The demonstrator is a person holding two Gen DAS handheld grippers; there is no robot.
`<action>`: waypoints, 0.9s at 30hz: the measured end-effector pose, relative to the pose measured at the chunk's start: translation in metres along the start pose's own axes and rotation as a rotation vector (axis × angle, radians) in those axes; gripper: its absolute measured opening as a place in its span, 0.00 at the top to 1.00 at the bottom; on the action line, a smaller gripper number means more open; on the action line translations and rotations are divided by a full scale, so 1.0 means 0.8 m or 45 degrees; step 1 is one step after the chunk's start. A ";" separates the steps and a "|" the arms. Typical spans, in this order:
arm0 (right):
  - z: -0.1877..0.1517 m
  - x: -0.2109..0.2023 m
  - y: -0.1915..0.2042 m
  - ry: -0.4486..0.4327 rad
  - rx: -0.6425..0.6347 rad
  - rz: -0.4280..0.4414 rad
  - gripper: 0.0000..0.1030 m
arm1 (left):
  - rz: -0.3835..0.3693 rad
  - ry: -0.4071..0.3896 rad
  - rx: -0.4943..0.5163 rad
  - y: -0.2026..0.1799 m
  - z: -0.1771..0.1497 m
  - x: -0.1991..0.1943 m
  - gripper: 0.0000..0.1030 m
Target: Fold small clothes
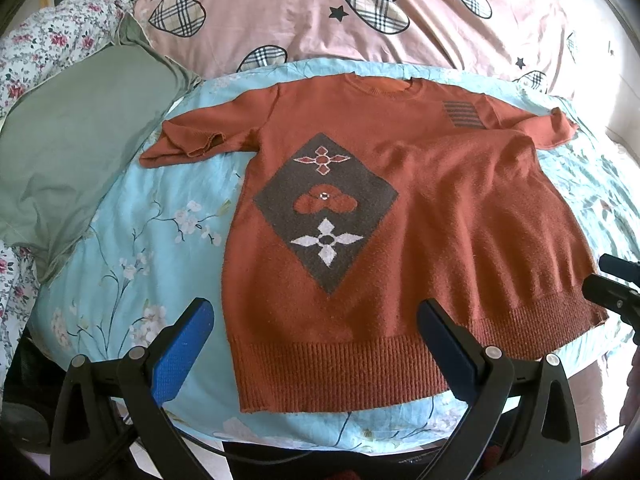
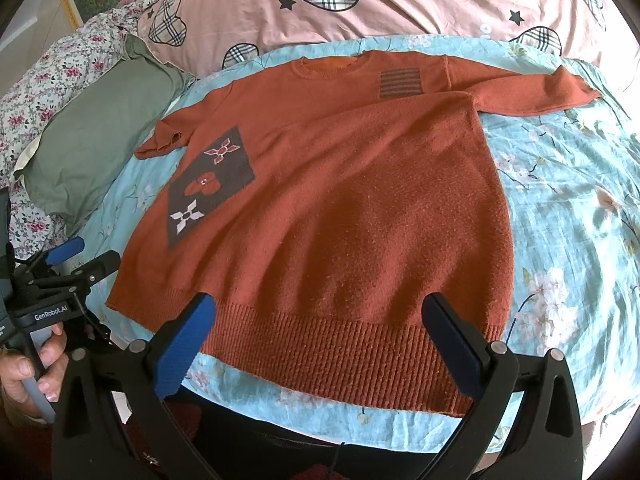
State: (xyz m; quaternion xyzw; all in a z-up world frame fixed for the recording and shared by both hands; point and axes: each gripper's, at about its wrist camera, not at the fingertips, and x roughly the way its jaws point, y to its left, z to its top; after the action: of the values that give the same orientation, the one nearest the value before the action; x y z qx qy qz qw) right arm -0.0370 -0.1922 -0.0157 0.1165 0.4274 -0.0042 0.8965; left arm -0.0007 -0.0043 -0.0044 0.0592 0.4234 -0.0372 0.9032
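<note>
only the right wrist view shows a hand (image 2: 30,364) beside the sweater (image 2: 340,208).

Bed w/ light-blue floral sheet (image 1: 132,240) carries everything. Rust-orange knit sweater (image 1: 440,220) lies flat on it, front up, collar at far side, ribbed hem at near edge, both short sleeves spread out. Green pillow (image 1: 72,152) at left, pink heart-print quilt (image 1: 320,20) along far side, floral quilt (image 1: 52,40) far left.
</note>
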 end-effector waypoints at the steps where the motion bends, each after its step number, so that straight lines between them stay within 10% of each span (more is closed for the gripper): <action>1: 0.001 -0.001 -0.001 0.000 0.000 -0.001 0.00 | 0.000 -0.001 0.000 -0.001 0.000 0.000 0.01; 27: 0.005 0.009 -0.017 -0.041 0.057 0.019 0.00 | -0.005 0.049 0.053 -0.011 0.010 0.028 0.01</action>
State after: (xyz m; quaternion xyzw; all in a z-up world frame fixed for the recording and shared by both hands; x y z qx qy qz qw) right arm -0.0312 -0.2057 -0.0216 0.1396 0.4118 -0.0089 0.9005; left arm 0.0186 -0.0147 -0.0177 0.0780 0.4400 -0.0466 0.8934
